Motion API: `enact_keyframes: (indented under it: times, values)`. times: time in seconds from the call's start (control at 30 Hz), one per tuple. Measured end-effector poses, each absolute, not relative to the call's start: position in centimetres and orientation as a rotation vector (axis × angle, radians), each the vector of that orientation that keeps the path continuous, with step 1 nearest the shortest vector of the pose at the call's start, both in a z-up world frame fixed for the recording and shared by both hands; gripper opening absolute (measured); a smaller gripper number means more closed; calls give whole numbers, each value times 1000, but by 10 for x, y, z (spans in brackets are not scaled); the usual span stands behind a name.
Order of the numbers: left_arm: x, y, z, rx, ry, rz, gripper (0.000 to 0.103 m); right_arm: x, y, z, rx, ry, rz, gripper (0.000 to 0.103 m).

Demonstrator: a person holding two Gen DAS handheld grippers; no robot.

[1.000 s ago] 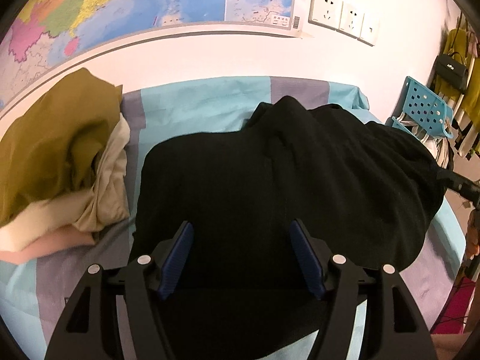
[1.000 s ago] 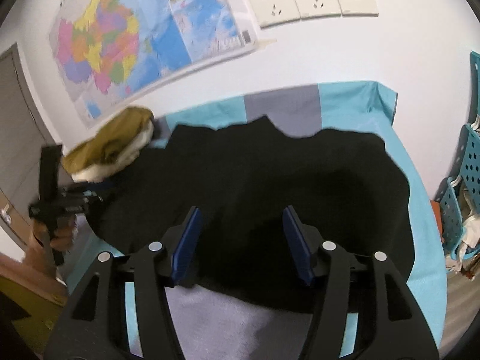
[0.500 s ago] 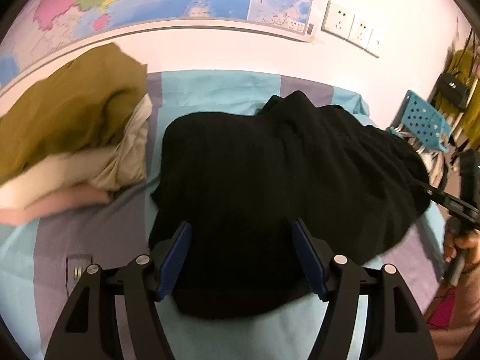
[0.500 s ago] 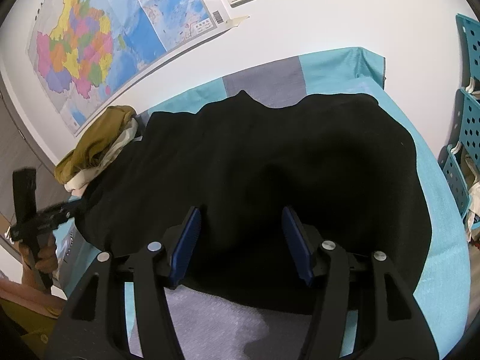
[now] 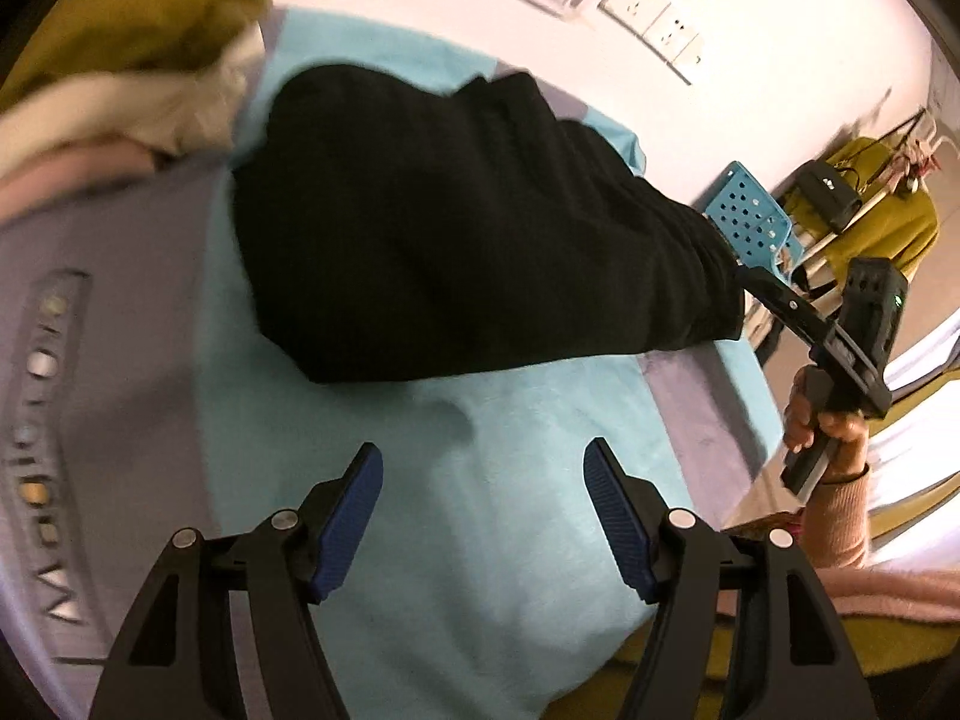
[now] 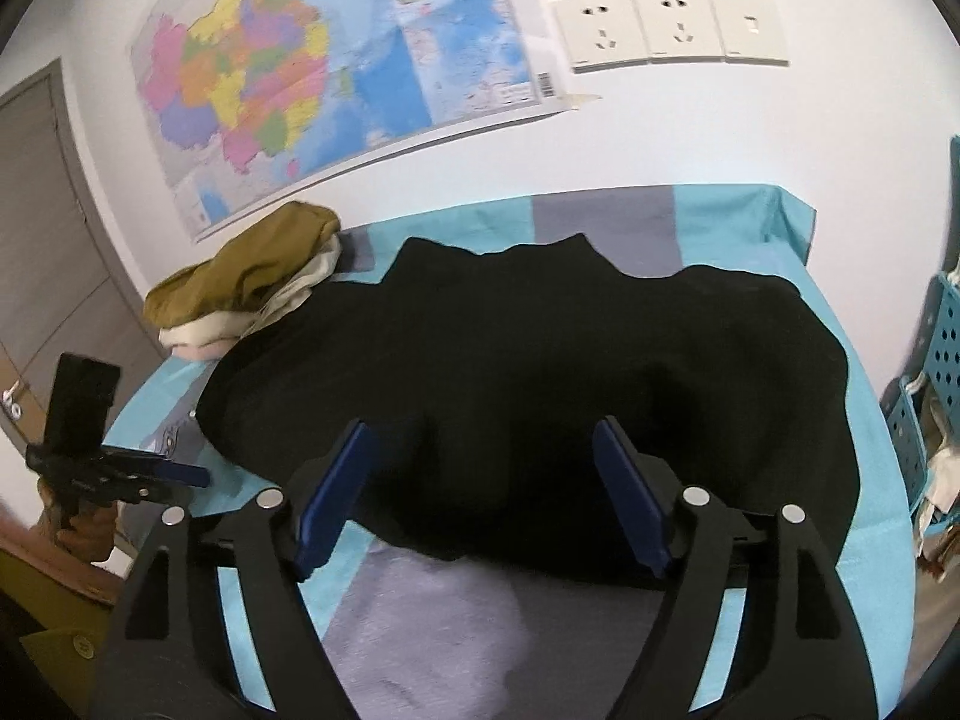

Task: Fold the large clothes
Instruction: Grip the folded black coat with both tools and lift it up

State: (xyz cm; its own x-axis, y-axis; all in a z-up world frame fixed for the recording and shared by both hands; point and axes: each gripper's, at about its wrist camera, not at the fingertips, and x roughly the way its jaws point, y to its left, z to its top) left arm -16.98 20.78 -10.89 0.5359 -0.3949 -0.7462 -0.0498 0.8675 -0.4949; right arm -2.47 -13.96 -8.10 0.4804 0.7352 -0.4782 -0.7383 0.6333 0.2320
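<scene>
A large black garment (image 6: 540, 372) lies folded on the teal and grey bed cover (image 6: 432, 630); it also shows in the left wrist view (image 5: 456, 228). My left gripper (image 5: 483, 516) is open and empty, over bare teal cover short of the garment's near edge. My right gripper (image 6: 483, 489) is open and empty, its fingers above the garment's near edge. The right gripper also shows in the left wrist view (image 5: 840, 330), at the garment's right end. The left gripper shows in the right wrist view (image 6: 114, 468), off the bed's left edge.
A pile of olive, cream and pink clothes (image 6: 252, 276) sits at the bed's far left by the wall. A map (image 6: 324, 78) and wall sockets (image 6: 666, 27) are above. Blue perforated baskets (image 6: 942, 372) stand right of the bed. A door (image 6: 48, 240) is at left.
My left gripper has pulled back off the black garment toward the near left; its fingers now stand over bare cover. My right gripper has drawn back a little. Both stay open.
</scene>
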Motion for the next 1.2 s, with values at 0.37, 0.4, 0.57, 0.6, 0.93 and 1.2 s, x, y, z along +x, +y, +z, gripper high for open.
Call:
enact_keyframes:
  times: [0.37, 0.4, 0.57, 0.6, 0.93, 1.2]
  values:
    - [-122, 213, -117, -698, 933, -190, 77, -38, -155, -100, 106, 654, 932, 76]
    - [-118, 214, -117, -721, 921, -182, 79, -39, -159, -104, 124, 666, 931, 76]
    - [-102, 215, -114, -732, 893, -131, 78, -35, -178, -120, 221, 734, 898, 77]
    - [-102, 215, -110, -731, 867, -96, 73, -33, -184, -124, 250, 757, 877, 77]
    - [-90, 213, -112, -710, 846, -54, 74, -8, -206, -144, 408, 803, 742, 82]
    - [-81, 194, -110, -540, 844, 45, 82, 18, -190, -140, 469, 732, 631, 93]
